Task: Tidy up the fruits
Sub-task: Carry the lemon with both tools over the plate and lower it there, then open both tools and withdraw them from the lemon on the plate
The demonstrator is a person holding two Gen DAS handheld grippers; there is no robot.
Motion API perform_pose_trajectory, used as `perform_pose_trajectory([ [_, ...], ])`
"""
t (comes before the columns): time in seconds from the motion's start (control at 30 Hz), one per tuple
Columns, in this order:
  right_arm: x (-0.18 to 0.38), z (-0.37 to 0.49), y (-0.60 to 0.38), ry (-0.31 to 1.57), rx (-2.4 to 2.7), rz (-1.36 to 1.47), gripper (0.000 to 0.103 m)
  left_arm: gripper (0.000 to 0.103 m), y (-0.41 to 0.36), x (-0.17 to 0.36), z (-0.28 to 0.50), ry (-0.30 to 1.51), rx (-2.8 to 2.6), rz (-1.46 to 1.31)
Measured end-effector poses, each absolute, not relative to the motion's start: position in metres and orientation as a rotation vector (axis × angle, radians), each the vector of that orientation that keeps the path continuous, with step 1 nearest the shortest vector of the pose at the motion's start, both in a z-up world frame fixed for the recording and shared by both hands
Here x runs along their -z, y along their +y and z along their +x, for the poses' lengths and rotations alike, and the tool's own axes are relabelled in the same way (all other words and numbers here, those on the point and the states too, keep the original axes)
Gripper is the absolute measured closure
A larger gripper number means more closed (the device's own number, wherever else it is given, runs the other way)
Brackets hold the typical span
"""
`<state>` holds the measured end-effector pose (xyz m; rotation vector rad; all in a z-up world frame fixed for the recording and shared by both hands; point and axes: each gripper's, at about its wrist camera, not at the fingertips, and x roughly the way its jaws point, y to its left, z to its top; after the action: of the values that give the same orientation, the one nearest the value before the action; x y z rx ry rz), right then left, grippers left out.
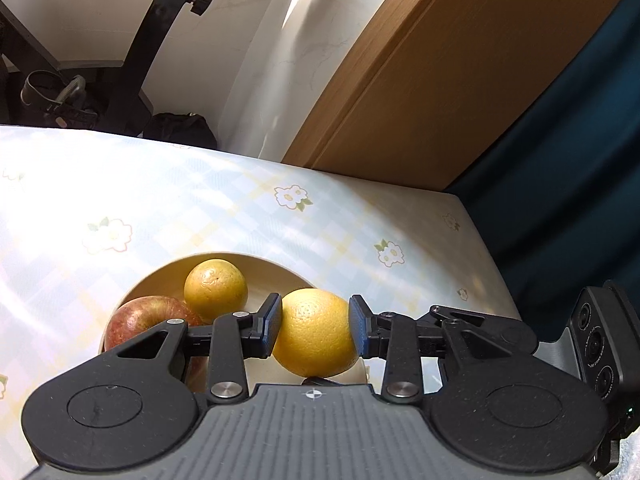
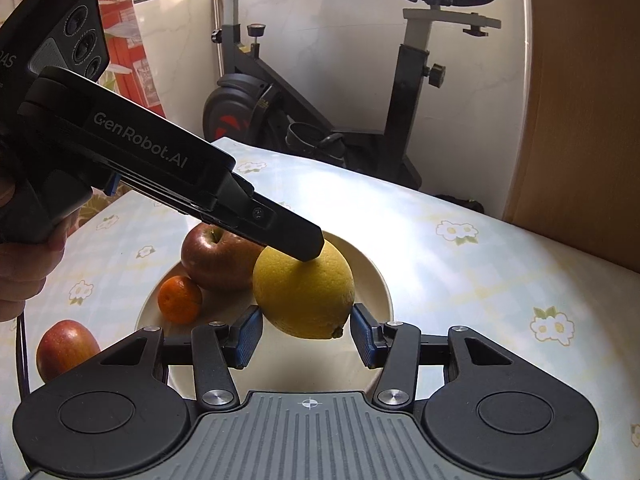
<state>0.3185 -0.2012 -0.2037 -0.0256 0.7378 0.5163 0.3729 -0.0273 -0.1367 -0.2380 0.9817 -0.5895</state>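
Observation:
My left gripper (image 1: 314, 326) is shut on a large yellow orange (image 1: 316, 332), holding it over the cream bowl (image 1: 276, 268). In the bowl lie a second yellow orange (image 1: 215, 289) and a red apple (image 1: 146, 320). In the right wrist view the same held orange (image 2: 304, 294) hangs over the bowl (image 2: 380, 276) under the left gripper's finger (image 2: 296, 240). My right gripper (image 2: 306, 334) is open, its pads on either side of the orange's lower part, apart from it. The bowl also holds a red apple (image 2: 218, 256) and a small mandarin (image 2: 179, 299).
Another red apple (image 2: 66, 346) lies on the floral tablecloth (image 2: 480, 280) left of the bowl. An exercise bike (image 2: 320, 92) stands behind the table. A wooden panel (image 1: 420, 92) and a dark blue curtain (image 1: 580, 160) lie beyond the table's right edge.

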Motion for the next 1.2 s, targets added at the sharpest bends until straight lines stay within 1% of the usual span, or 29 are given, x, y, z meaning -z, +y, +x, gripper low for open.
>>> perform_pose_trajectory([
  [0.2, 0.22, 0.33, -0.202, 0.768, -0.503, -0.016, 0.058, 0.065, -0.031, 0.15, 0.395, 1.006, 0.578, -0.203],
  [0.4, 0.227, 0.336, -0.203, 0.778, -0.475, -0.006, 0.059, 0.066, -0.036, 0.158, 0.395, 1.018, 0.576, -0.192],
  [0.53, 0.227, 0.339, -0.202, 0.769, -0.463, 0.008, 0.059, 0.066, -0.032, 0.152, 0.393, 0.99, 0.59, -0.216],
  [0.93, 0.224, 0.343, -0.192, 0.771, -0.404, -0.018, 0.058, 0.066, -0.025, 0.13, 0.361, 0.898, 0.568, -0.143],
  [1.0, 0.223, 0.342, -0.19, 0.77, -0.394, -0.025, 0.056, 0.066, -0.023, 0.127, 0.356, 0.887, 0.556, -0.138],
  [1.1, 0.22, 0.336, -0.19, 0.755, -0.388, -0.032, 0.05, 0.066, -0.016, 0.122, 0.351, 0.865, 0.54, -0.141],
  [1.2, 0.215, 0.328, -0.192, 0.736, -0.378, -0.033, 0.05, 0.066, -0.011, 0.119, 0.347, 0.847, 0.513, -0.144],
])
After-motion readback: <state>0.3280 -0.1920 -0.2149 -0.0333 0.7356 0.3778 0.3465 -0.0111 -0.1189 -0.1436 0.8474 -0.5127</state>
